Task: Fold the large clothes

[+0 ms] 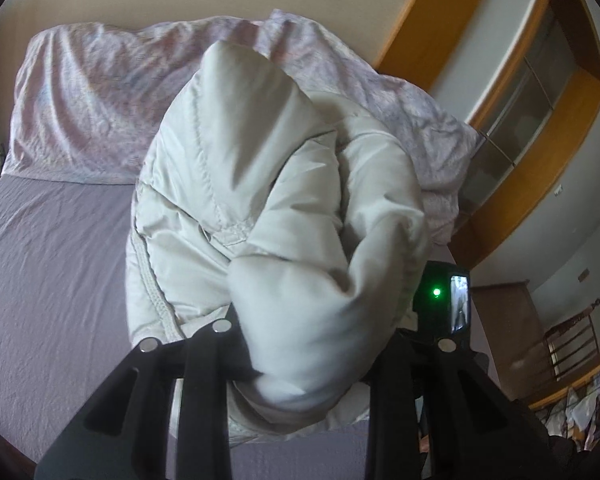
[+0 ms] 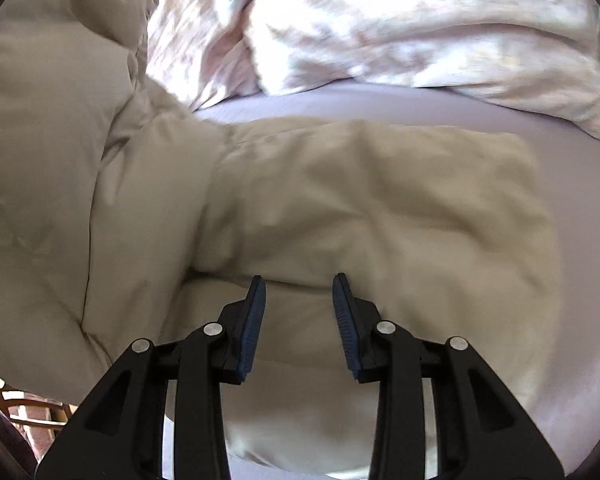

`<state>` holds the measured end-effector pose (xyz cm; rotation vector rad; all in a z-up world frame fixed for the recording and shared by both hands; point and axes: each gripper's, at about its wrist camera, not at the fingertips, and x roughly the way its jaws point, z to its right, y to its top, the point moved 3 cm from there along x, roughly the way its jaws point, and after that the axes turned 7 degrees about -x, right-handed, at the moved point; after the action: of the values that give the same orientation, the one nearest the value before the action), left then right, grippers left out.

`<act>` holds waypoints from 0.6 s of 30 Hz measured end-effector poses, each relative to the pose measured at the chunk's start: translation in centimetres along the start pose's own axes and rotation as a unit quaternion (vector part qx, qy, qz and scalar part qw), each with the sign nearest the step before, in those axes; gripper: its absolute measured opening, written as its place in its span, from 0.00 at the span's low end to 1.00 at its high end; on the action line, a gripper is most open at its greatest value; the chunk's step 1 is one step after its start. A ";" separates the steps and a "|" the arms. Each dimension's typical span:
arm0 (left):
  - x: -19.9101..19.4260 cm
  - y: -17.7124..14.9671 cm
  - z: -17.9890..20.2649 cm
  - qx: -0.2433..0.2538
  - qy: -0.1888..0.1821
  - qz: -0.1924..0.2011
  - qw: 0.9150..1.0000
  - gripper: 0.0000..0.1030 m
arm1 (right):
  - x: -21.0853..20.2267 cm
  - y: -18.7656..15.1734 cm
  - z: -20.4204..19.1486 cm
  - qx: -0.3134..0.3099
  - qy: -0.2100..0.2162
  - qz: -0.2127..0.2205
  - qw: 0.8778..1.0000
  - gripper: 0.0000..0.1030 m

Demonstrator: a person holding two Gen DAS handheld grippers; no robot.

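Note:
A large pale grey-beige puffy jacket (image 1: pixel 260 184) lies on the lilac bed sheet (image 1: pixel 48 264). In the left wrist view my left gripper (image 1: pixel 300 364) is shut on a bunched fold of the jacket, which bulges up over the fingers and hides their tips. In the right wrist view the jacket (image 2: pixel 360 200) spreads flat across the sheet (image 2: pixel 580 260), with a thick part rising at the left. My right gripper (image 2: pixel 299 284) is open and empty just above the jacket, its blue pads (image 2: pixel 254 324) apart.
Crumpled pink-and-white patterned bedding (image 1: pixel 100 92) lies at the head of the bed, also in the right wrist view (image 2: pixel 400 24). A wooden-framed wardrobe (image 1: pixel 532 92) stands at the right. The other gripper's camera with a green light (image 1: pixel 446 300) shows behind the jacket.

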<state>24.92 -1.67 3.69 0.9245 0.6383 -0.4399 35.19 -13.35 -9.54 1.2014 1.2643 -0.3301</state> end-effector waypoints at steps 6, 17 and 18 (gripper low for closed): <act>2.9 -1.8 4.9 0.031 -0.007 -0.031 0.999 0.27 | -2.5 -1.6 5.3 0.039 -0.023 0.014 0.999 0.36; 9.1 -7.2 12.3 0.084 -0.013 -0.115 0.990 0.27 | -7.1 -5.5 15.4 0.123 -0.091 0.035 0.988 0.46; 9.6 -8.0 13.2 0.096 -0.012 -0.126 0.987 0.28 | -7.6 -5.9 16.2 0.133 -0.094 0.037 0.986 0.46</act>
<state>31.34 -17.79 -1.69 1.0222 0.7025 -0.7482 36.87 -32.14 -8.66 1.4051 1.0302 -0.5578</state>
